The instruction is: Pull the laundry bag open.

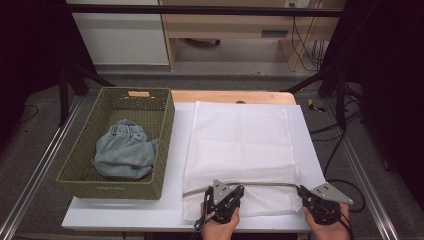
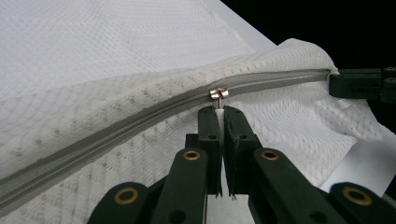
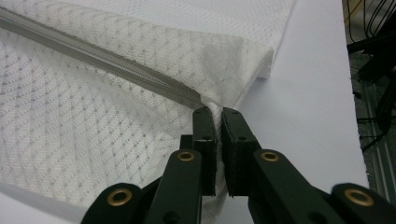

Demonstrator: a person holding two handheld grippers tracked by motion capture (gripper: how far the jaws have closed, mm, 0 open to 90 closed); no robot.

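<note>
Mesh laundry bag (image 1: 240, 150) lies flat on the white board (image 1: 175, 150) right of centre, with its grey zipper (image 1: 260, 184) running across the near end, where I have both grippers on it. My left gripper (image 2: 218, 111) is clamped on the pull tab of the metal slider (image 2: 219, 93) toward the left part of the zipper line, and my right gripper (image 3: 214, 113) is pinched shut on the bag fabric at the zipper's right end. Farther off to the left, the woven basket (image 1: 165, 150) sits beside the bag holding crumpled denim shorts (image 1: 125, 152).
</note>
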